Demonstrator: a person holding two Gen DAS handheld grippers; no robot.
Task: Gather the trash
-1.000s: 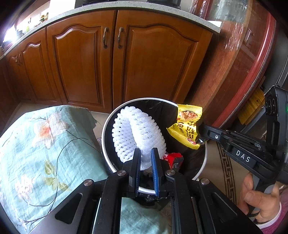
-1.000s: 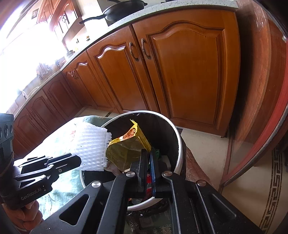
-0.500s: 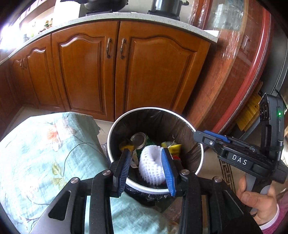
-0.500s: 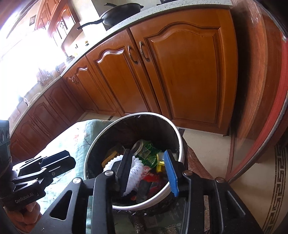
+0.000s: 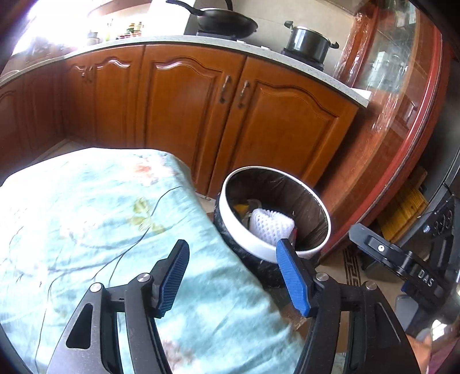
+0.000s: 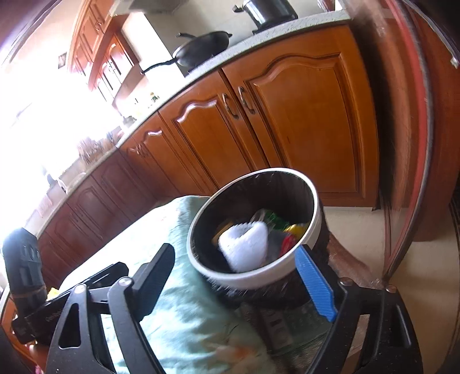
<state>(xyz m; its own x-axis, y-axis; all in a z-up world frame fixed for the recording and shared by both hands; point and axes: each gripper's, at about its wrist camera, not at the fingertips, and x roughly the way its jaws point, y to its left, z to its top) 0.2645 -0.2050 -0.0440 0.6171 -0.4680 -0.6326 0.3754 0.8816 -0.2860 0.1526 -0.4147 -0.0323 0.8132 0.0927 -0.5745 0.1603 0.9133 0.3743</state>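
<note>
**Both claws released, trash lying in the bin**

The left gripper [image 5: 233, 259] is seen with its jaws apart and opening; nothing is held between them. Behind its blue pads [image 5: 293, 282] only the flowered cloth [image 5: 86, 215] is seen, which covers a table beside the bin. The right gripper [image 6: 238, 273] is also released, its jaws opening wide. The near rim of the bin is seen in the gap between its fingers, but the pads are not pressed on it and no thing is grasped.

The round bin [image 5: 258, 247] with a white rim and a dark bag inside is placed on the floor, just beside the edge of the covered table and in front of the wooden cupboard doors [image 5: 281, 126]. The trash is found inside the bin: a white foam net [image 5: 270, 224] is lying on top, near the middle, and around it some yellow, green and red wrappers [image 6: 290, 233] are partly seen. What exactly these wrappers are cannot be told, because the picture is blurred there.

On the counter above the cupboards a black pan [image 5: 227, 21] and a dark pot [image 5: 309, 43] are placed. In the left wrist view the body of the right gripper is seen at the right edge, and in the right wrist view the left one is seen at the lower left.
</note>
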